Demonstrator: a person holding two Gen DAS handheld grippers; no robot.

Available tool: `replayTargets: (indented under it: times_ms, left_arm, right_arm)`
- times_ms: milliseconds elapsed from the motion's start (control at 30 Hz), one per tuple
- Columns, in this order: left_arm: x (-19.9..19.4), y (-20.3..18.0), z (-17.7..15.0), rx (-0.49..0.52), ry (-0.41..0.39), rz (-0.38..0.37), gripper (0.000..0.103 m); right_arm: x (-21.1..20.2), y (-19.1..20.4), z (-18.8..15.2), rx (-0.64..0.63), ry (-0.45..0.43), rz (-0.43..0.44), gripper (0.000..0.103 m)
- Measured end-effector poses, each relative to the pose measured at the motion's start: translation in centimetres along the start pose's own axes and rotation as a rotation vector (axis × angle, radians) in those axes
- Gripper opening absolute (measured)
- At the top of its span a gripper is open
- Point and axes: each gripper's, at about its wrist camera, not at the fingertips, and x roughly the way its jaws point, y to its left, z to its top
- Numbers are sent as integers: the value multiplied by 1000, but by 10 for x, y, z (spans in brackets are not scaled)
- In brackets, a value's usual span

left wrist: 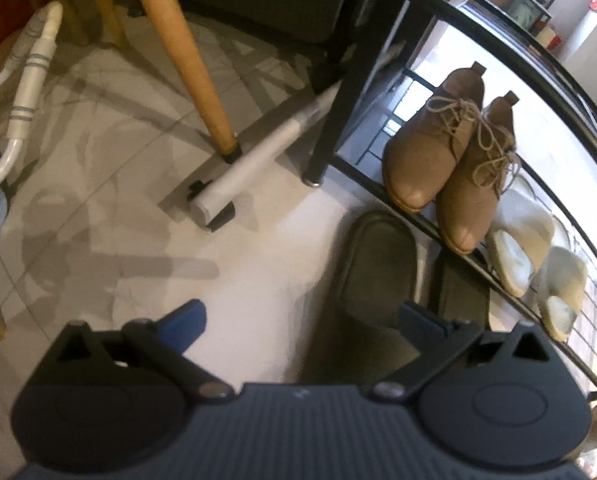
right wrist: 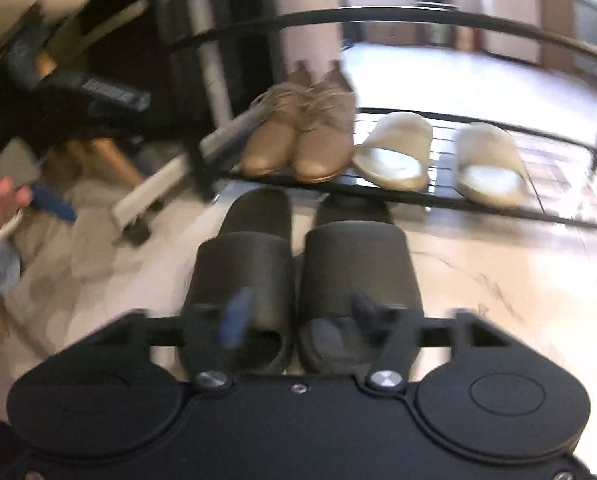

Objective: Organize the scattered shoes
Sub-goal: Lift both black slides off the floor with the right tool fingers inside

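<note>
Directly beneath the right gripper (right wrist: 298, 312), jaws apart and gripping nothing, dark slippers (right wrist: 298, 272) are lying lengthwise toward twelve o'clock; left gripper (left wrist: 302, 316) is hanging open.

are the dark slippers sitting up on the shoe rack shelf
No, the dark slippers lie side by side on the floor before the rack.

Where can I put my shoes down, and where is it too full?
Bare floor lies right of the dark slippers, in front of the rack. More bare floor lies left of the wooden chair leg. The rack's shelf is crowded with the tan shoes and the cream slippers.
</note>
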Motion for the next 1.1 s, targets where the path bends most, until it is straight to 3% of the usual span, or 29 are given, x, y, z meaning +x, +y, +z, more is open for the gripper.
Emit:
replayTargets:
  times_ms: [167,400,700,767,1100]
  left_arm:
    - [15,-11,-2,58,30,49,102]
    - [21,-26,-4,118,41,43,102]
    - [24,-30,-5,126,56,31,102]
    - [24,-32,-6,140,52,36,102]
    - [23,-39,-8,170,57,27,102]
  right_arm:
    - [34,12,-18,-76,28,13,65]
    - [69,13,-30,-97,77,22,65]
    - [88,20,-42,-172,-7,31,91]
    - [93,22,-44,-163,-13,41,102]
    - [99,29,-50,-167,-46,2,103]
